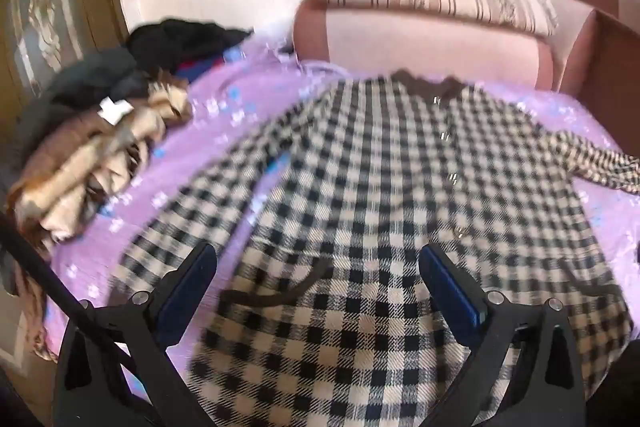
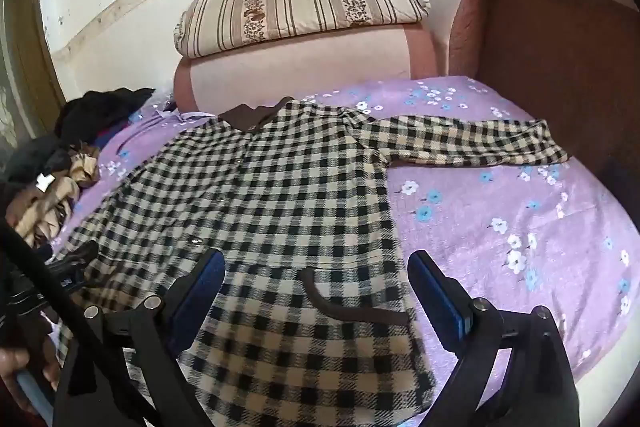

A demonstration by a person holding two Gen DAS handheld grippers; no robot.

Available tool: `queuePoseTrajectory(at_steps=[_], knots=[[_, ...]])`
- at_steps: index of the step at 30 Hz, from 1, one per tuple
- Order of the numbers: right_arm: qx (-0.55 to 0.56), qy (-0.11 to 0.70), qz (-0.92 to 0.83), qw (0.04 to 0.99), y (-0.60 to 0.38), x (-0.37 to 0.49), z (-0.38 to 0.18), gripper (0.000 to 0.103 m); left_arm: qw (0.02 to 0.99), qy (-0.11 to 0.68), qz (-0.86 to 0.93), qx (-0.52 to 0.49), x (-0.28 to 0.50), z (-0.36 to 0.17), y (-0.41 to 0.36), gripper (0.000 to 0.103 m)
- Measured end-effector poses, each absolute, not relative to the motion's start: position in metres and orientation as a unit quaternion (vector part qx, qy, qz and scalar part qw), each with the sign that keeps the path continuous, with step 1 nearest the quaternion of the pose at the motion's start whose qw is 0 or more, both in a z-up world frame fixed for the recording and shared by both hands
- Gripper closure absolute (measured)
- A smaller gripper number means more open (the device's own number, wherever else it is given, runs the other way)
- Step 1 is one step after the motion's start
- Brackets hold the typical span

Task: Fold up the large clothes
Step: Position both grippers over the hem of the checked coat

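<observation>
A black-and-cream checked coat (image 1: 380, 187) with a brown collar (image 1: 424, 85) lies spread flat, front up, on the purple flowered bedsheet (image 1: 216, 115). My left gripper (image 1: 318, 257) is open above the coat's lower left part, near a brown pocket trim (image 1: 280, 293). In the right wrist view the coat (image 2: 280, 187) fills the middle, its right sleeve (image 2: 472, 143) stretched out to the right. My right gripper (image 2: 316, 263) is open above the lower right part, over another pocket trim (image 2: 352, 309). Neither gripper holds anything.
A heap of other clothes (image 1: 100, 147), tan and dark, lies at the bed's left side (image 2: 52, 183). A pink sofa arm (image 1: 420, 43) with a striped cushion (image 2: 304, 3) stands behind the bed. A brown sofa side (image 2: 552, 67) bounds the right.
</observation>
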State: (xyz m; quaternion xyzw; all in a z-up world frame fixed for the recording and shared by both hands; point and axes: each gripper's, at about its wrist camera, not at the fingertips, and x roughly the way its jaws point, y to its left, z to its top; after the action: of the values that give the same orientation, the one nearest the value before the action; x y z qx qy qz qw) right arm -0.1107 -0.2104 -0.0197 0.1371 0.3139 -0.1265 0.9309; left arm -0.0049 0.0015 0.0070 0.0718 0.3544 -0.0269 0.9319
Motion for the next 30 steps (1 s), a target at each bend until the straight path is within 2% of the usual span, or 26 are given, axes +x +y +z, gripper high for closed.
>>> queuePoseTrajectory(at_steps=[4, 10, 30], knots=[[0.148, 0.341, -0.103, 0.923, -0.207, -0.107, -0.018, 0.016, 0.940, 0.334, -0.025, 0.061, -0.021, 0.027, 0.007, 0.002], [0.124, 0.360, -0.088, 0.921, -0.196, -0.108, -0.023, 0.018, 0.934, 0.350, -0.039, 0.055, -0.033, 0.053, -0.003, 0.002], [0.109, 0.383, -0.096, 0.912, -0.188, -0.100, -0.034, 0.018, 0.912, 0.402, -0.056, 0.064, -0.038, 0.024, -0.017, 0.002]])
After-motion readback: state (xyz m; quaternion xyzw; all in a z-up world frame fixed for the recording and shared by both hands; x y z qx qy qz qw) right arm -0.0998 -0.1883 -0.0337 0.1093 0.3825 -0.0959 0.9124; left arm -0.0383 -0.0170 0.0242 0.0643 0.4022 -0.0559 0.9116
